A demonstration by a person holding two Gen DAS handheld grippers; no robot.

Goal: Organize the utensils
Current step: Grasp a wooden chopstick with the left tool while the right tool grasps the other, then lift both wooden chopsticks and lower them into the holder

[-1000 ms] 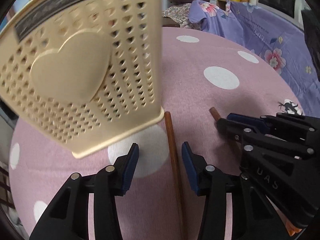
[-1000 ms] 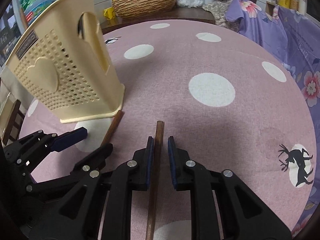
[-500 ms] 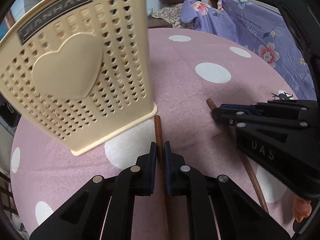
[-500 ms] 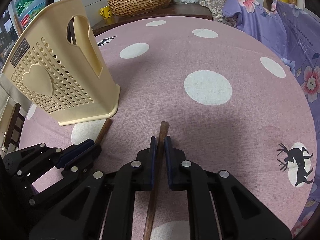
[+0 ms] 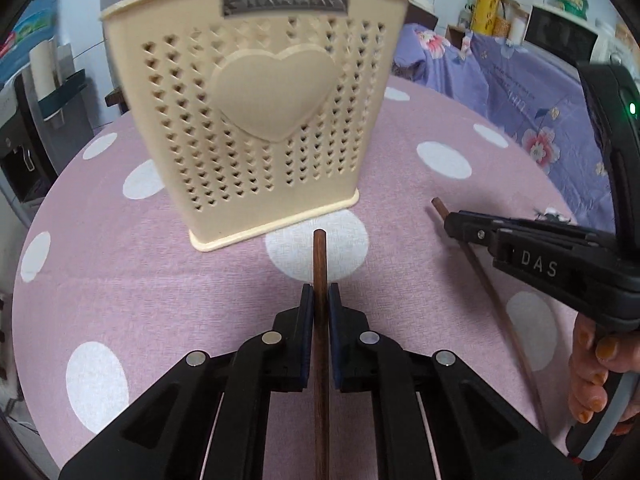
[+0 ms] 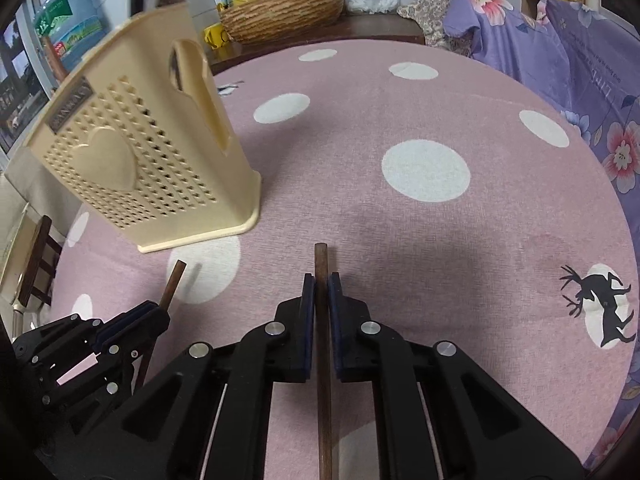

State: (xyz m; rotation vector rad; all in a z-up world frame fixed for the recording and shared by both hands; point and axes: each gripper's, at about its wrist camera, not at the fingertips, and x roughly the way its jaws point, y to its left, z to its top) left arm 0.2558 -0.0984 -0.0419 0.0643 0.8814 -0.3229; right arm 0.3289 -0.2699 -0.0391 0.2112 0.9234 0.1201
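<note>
A cream perforated utensil holder (image 5: 256, 140) with a raised heart stands upright on the pink dotted table; it also shows in the right wrist view (image 6: 152, 168). My left gripper (image 5: 320, 300) is shut on a brown wooden chopstick (image 5: 319, 256) whose tip points at the holder's base. My right gripper (image 6: 321, 288) is shut on a second brown chopstick (image 6: 321, 260). The right gripper (image 5: 452, 222) shows at the right of the left wrist view with its chopstick (image 5: 480, 276). The left gripper (image 6: 156, 314) and its chopstick (image 6: 174, 280) show at the lower left of the right wrist view.
The round table (image 6: 400, 100) wears a pink cloth with white dots and a deer print (image 6: 600, 304). A wicker basket (image 6: 280, 12) and yellow mug sit behind it. Purple floral fabric (image 6: 580, 60) lies to the right. A chair (image 6: 36, 264) stands at the left edge.
My left gripper closed on its chopstick and lifted it, and now faces the holder head-on. My right gripper tightened on its chopstick and holds it above the cloth.
</note>
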